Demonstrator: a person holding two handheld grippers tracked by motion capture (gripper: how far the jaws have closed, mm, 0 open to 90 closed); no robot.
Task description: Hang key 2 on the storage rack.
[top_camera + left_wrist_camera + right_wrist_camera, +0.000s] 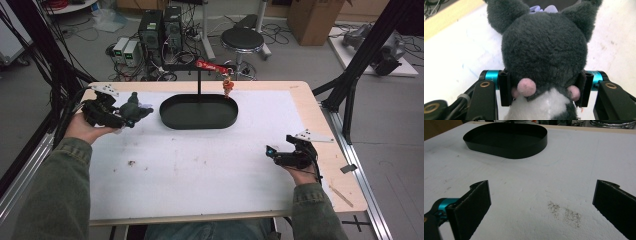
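The left gripper (121, 114) is clamped on a dark grey plush (133, 107) — in the left gripper view both pads press into the sides of the plush (544, 50), near the pink cheeks and the white patch. The ears point away from the gripper body, toward the far side of the table (310, 115). A pale lilac bow (541, 8) sits between the ears, just ahead of the head. In the high view the plush is held over the table's left rear corner, to the left of the black tray (198, 112) and apart from it.

The right gripper (272, 151) is at the right side of the table, near the front edge. Its jaws stand wide open with nothing between them — the right gripper view shows bare white tabletop and a patch of dark specks (565, 212) between the pads. The tray (506, 141) lies well ahead of this gripper, slightly to the left of its axis.

A black stand (199, 80) rises behind the tray; a small orange item (228, 87) hangs from its arm, above the tray's rear right rim.
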